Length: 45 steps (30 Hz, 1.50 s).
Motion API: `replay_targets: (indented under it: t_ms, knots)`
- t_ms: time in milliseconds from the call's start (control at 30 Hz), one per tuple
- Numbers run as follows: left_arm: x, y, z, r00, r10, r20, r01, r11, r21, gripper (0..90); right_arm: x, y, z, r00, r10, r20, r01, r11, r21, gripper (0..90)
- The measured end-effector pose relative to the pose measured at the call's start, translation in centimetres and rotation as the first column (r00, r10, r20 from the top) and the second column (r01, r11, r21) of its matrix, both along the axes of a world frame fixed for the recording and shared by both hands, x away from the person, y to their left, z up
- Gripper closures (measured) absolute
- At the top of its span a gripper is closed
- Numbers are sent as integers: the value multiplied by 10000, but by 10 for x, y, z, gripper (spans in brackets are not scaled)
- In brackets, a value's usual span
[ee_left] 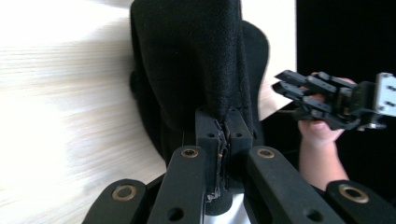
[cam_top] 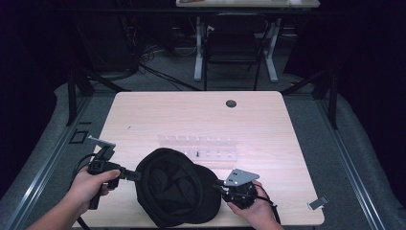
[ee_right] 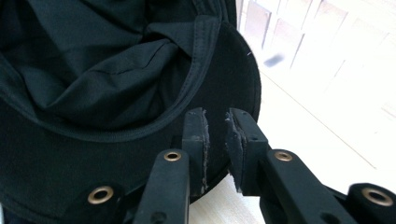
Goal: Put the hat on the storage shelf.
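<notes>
Closest to me, my left gripper (ee_left: pixel 223 135) was clamped on the rim of the soft, light black cap (cam_top: pixel 174 184) lying crown-down at the table's (cam_top: pixel 191 115) near edge, while my right gripper (ee_right: pixel 216 135) stood narrowly parted at its stiffer brim, the firmer hold.

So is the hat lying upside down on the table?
Yes, in the high view the black cap lies with its hollow inside facing up, and the left gripper is pinching its rim.

Black cap (cam_top: pixel 174 187) cut by the high view's bottom edge, forearms cropped there, clear rack (cam_top: pixel 198 146) faint, overexposed
</notes>
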<state>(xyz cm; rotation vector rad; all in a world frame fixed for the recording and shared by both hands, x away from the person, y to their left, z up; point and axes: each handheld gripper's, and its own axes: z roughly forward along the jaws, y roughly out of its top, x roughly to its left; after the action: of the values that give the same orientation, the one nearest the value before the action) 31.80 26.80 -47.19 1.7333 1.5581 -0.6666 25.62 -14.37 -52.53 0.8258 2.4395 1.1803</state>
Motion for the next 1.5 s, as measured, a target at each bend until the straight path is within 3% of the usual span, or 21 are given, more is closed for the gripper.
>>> replay_targets:
  t_ms: [233,800,967,1133,1300,1500]
  knots:
    - [-5,-7,11,9998,-90,195,103,9976,-691,882,2,-6,9,9999,-162,60,161,9999,10,766]
    - [-4,-12,35,9984,-131,548,208,9897,-1419,882,-2,-25,12,9986,-533,64,533,9986,-56,747]
    - [-3,-18,44,9972,-161,732,292,9830,-1812,883,-2,-31,13,9981,-606,56,607,9979,-209,732]
    - [-3,-23,48,9959,-175,884,348,9795,-1983,882,-1,-38,10,9964,-851,3,851,9964,6,684]
    - [-2,-24,49,9953,-118,956,329,9743,-2228,883,1,-42,4,9955,-952,-29,952,9953,-151,594]
    - [-1,-24,56,9936,-62,1129,337,9695,-2429,883,4,-47,-2,9934,-1138,-153,1135,9934,-158,559]
